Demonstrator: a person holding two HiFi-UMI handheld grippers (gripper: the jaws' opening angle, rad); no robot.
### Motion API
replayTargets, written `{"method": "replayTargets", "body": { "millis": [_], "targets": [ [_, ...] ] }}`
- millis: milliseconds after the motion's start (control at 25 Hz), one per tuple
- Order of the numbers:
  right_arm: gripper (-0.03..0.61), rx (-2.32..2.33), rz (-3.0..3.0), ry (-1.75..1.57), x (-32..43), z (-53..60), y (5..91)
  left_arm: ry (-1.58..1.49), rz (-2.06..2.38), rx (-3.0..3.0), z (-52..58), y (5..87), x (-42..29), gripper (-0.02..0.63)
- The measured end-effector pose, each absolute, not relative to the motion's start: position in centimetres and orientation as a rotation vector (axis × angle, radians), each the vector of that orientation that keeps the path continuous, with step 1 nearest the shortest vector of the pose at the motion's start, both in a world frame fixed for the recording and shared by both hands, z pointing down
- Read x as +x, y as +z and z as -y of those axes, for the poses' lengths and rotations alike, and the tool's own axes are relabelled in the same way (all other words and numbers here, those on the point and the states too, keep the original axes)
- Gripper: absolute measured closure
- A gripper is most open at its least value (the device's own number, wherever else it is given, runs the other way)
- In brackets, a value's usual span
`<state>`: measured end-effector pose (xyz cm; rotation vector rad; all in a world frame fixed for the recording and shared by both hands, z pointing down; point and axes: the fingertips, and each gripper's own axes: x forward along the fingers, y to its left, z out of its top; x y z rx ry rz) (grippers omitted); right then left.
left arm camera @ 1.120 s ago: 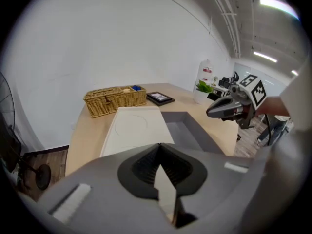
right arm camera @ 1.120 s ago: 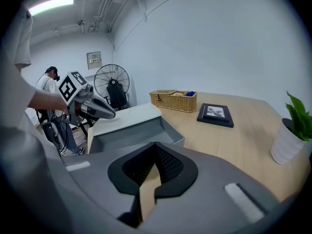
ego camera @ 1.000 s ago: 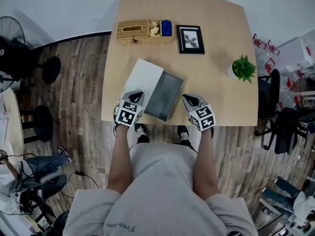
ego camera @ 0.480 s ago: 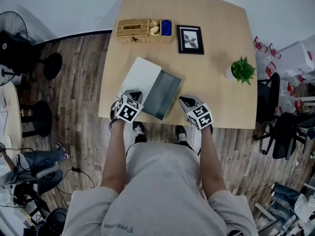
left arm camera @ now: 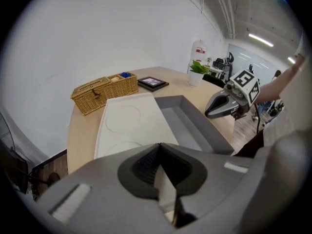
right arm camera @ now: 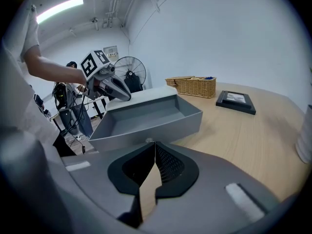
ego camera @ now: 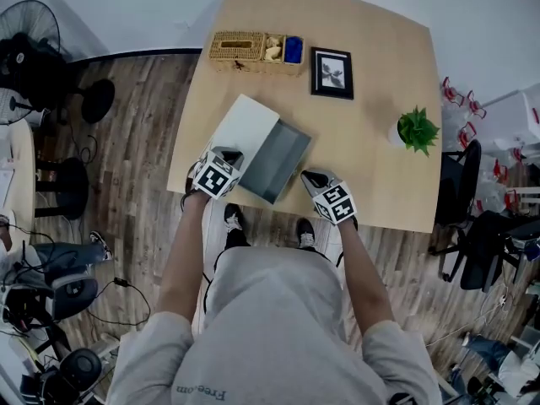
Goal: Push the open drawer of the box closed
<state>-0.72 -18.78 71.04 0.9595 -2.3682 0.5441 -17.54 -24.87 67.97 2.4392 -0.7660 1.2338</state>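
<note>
- The grey drawer (ego camera: pixel 278 160) stands open from the white box (ego camera: pixel 245 125), near the table's (ego camera: pixel 380 99) near edge
- Left gripper (ego camera: pixel 229 154): jaws together, empty, by the box's near-left corner
- Right gripper (ego camera: pixel 310 177): jaws together, empty, just right of the drawer

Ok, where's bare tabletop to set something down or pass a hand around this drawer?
Widest bare patch: table between the drawer, picture frame and plant. The far right corner beyond the frame is bare too. Crowded: the near edge, where the left tool and right tool flank the drawer; only a narrow strip left of the white box.
</note>
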Motion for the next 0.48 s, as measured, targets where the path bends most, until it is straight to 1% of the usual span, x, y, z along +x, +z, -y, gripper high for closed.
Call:
{"method": "replayTargets", "body": {
  "millis": [120, 240, 320, 480],
  "targets": [
    [0.574, 0.875, 2.376, 0.532, -1.2, 18.3, 71.6, 1.240, 0.775, 2.440, 24.9, 68.0, -17.5, 0.561],
    [0.548, 0.802, 2.370, 0.502, -1.8, 18.1, 72.1, 1.257, 0.783, 2.439, 24.8, 68.0, -17.7, 0.561],
    [0.520, 0.779, 2.365, 0.487, -2.1, 18.1, 72.3, 1.254, 0.787, 2.438, 24.8, 68.0, -17.6, 0.561],
    [0.505, 0.732, 2.355, 0.466, -2.8, 18.1, 72.7, 1.257, 0.765, 2.425, 24.8, 68.2, -17.8, 0.561]
  ]
}}
